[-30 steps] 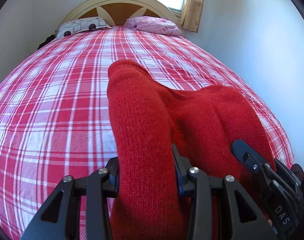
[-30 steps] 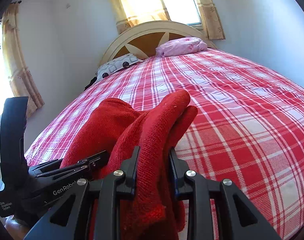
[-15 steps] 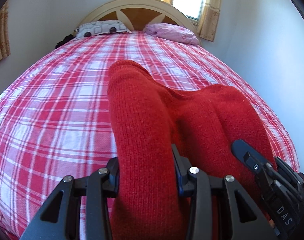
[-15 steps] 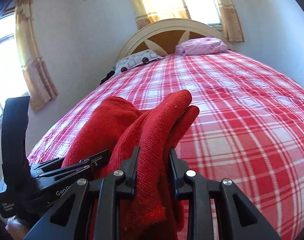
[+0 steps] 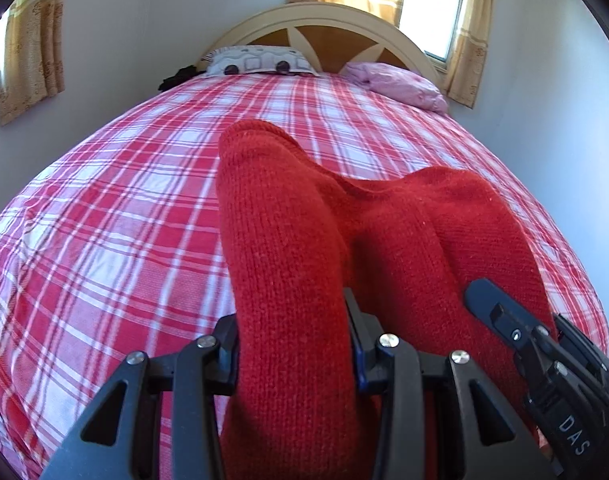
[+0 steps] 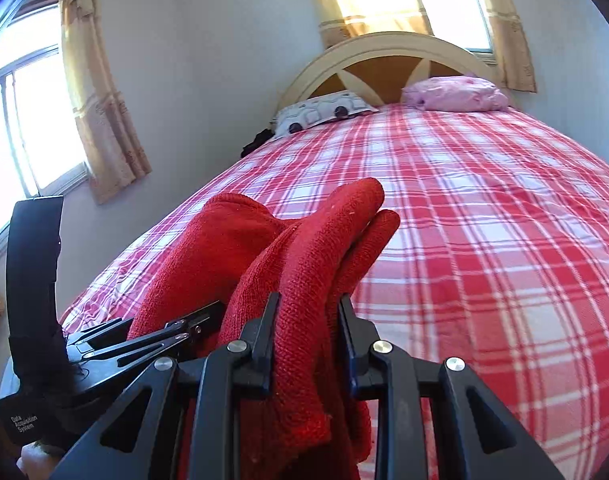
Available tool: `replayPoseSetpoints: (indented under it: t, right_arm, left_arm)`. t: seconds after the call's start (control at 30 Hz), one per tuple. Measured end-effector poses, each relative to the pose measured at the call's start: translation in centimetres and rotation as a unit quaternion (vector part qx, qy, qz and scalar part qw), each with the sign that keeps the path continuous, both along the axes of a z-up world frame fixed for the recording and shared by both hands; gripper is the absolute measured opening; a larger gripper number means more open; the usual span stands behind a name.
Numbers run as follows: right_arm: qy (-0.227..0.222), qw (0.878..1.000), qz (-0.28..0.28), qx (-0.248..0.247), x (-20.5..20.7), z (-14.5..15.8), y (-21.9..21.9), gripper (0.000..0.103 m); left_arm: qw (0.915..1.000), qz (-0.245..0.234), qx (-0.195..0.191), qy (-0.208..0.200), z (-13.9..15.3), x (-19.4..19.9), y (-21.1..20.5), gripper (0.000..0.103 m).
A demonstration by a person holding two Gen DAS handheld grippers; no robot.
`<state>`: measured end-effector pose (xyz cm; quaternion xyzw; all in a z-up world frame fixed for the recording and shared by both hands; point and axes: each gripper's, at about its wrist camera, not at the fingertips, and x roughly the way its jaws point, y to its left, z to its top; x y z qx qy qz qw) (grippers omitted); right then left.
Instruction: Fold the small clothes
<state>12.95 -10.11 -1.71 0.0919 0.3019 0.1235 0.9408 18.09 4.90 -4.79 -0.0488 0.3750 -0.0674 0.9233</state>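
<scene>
Over plaid bed [image 5: 104, 240] | both tongs clamp red knit [image 5: 288, 240] (hides sheet) | pillows [image 6: 456, 94] beyond

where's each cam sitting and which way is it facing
Left wrist: sits on the left tongs, looking along them up the plaid bed toward the headboard; they clamp the red knit garment, with the right tongs at lower right.
Right wrist: sits on the right tongs, same direction, clamping another part of the garment; the left tongs and a bit of hand show at lower left.
Shared: garment, bed, headboard, both pillows, each other's tongs.
</scene>
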Motion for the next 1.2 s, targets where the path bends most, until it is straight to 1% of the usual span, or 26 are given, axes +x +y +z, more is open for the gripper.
replayPoseSetpoints:
  t: [0.17, 0.3, 0.5, 0.67, 0.8, 0.87, 0.93, 1.0, 1.07, 1.1, 1.13, 1.17, 1.2]
  right_arm:
    - [0.008, 1.000, 0.009, 0.008, 1.5, -0.7, 1.5, 0.027]
    - [0.012, 1.000, 0.010, 0.011, 2.6, -1.1, 2.3, 0.027]
    - [0.019, 0.999, 0.004, 0.030, 4.6, -1.7, 2.7, 0.027]
    - [0.013, 0.999, -0.008, 0.030, 6.8, -2.2, 3.4, 0.027]
    - [0.021, 0.999, -0.018, 0.026, 9.2, -3.5, 3.5, 0.027]
    - [0.037, 0.999, -0.021, 0.024, 10.6, -4.5, 3.3, 0.027]
    - [0.055, 0.998, -0.027, 0.025, 11.8, -5.8, 3.2, 0.027]
    - [0.068, 0.997, -0.031, 0.029, 12.5, -6.8, 2.9, 0.027]
    - [0.083, 0.995, -0.029, 0.045, 12.9, -7.7, 2.4, 0.027]
    - [0.087, 0.994, -0.028, 0.053, 13.0, -7.9, 2.2, 0.027]
    - [0.093, 0.993, -0.027, 0.061, 13.2, -8.1, 2.0, 0.027]
    - [0.101, 0.992, -0.026, 0.067, 13.4, -8.4, 1.8, 0.027]
    - [0.107, 0.991, -0.025, 0.075, 13.5, -8.6, 1.6, 0.027]
  left_arm:
    - [0.9999, 0.014, 0.005, 0.002, -0.3, 1.1, 1.6, 0.041]
    - [0.9997, 0.016, 0.016, 0.001, -0.3, 2.1, 2.1, 0.041]
    - [0.9994, 0.016, 0.030, -0.004, -0.3, 3.8, 2.6, 0.041]
    - [0.9988, 0.018, 0.043, -0.016, -0.5, 6.2, 2.7, 0.041]
    - [0.9978, 0.015, 0.061, -0.023, -1.2, 8.3, 2.6, 0.041]
    - [0.9980, 0.016, 0.060, -0.011, -2.3, 9.5, 2.7, 0.041]
    - [0.9986, 0.020, 0.048, 0.011, -3.5, 10.5, 3.2, 0.041]
    - [0.9988, 0.029, 0.035, 0.021, -4.1, 11.0, 3.8, 0.041]
    - [0.9991, 0.030, 0.020, 0.025, -4.3, 11.2, 4.3, 0.043]
    - [0.9991, 0.029, 0.020, 0.025, -4.4, 11.2, 4.3, 0.043]
    - [0.9990, 0.028, 0.024, 0.025, -4.5, 11.2, 4.1, 0.046]
    - [0.9988, 0.028, 0.030, 0.024, -4.5, 11.1, 4.1, 0.053]
    - [0.9987, 0.031, 0.033, 0.025, -4.5, 11.1, 4.1, 0.057]
